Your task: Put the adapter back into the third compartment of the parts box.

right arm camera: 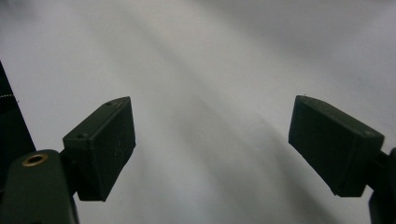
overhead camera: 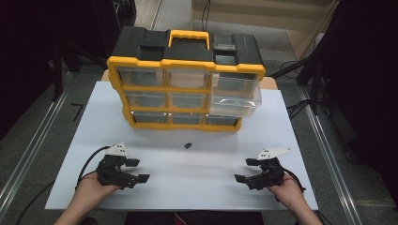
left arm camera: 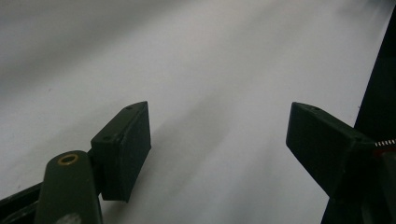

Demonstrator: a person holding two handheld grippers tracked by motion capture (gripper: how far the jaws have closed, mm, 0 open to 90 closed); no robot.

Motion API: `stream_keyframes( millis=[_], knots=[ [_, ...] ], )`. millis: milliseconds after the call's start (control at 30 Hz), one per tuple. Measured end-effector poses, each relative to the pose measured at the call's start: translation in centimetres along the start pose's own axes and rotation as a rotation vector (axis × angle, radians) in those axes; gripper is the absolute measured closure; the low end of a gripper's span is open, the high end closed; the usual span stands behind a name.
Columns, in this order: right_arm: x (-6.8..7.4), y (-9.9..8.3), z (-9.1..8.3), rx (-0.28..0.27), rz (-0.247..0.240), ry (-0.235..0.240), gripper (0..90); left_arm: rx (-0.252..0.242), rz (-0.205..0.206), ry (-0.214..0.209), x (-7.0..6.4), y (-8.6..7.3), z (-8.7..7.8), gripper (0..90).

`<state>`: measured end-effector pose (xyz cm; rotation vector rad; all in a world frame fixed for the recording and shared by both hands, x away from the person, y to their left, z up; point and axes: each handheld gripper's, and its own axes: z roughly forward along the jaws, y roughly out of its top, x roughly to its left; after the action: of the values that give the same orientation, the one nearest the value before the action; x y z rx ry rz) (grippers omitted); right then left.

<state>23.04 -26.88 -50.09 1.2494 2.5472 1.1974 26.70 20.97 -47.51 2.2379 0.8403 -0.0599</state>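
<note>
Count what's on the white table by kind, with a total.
Organizer: 1
Pulled-out clear drawer: 1
Small black part: 1
Tongs, left and right, both open: 2
Total: 5

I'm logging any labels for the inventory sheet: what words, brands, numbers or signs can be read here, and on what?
None can be read.
Organizer box: no legible label on its yellow frame or black top.
Clear drawers, one pulled out: no tags visible.
Small black part on the white table: too small to show any marking.
Left hand-held gripper and right hand-held gripper: no lettering visible.
</note>
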Motion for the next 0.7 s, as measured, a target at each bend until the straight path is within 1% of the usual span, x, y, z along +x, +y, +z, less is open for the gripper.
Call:
stream_keyframes(
  millis=[167, 267, 467, 700],
  knots=[
    [0.03, -0.01, -0.03, -0.003, 0.003, -0.001, 13.0, -0.002, -0.002, 0.001, 0.03, -0.02, -0.03, 23.4],
    [0.07, 0.0, 0.01, -0.006, -0.005, -0.001, 13.0, -0.004, -0.004, 0.0, 0.05, -0.03, -0.06, 23.4],
    [0.12, 0.0, 0.01, -0.011, -0.006, -0.004, 13.0, -0.006, -0.006, 0.002, 0.04, -0.06, -0.15, 23.4],
    [0.13, -0.03, 0.04, -0.007, -0.009, -0.005, 13.0, -0.008, -0.003, 0.002, 0.02, -0.06, -0.14, 23.3]
  ],
)
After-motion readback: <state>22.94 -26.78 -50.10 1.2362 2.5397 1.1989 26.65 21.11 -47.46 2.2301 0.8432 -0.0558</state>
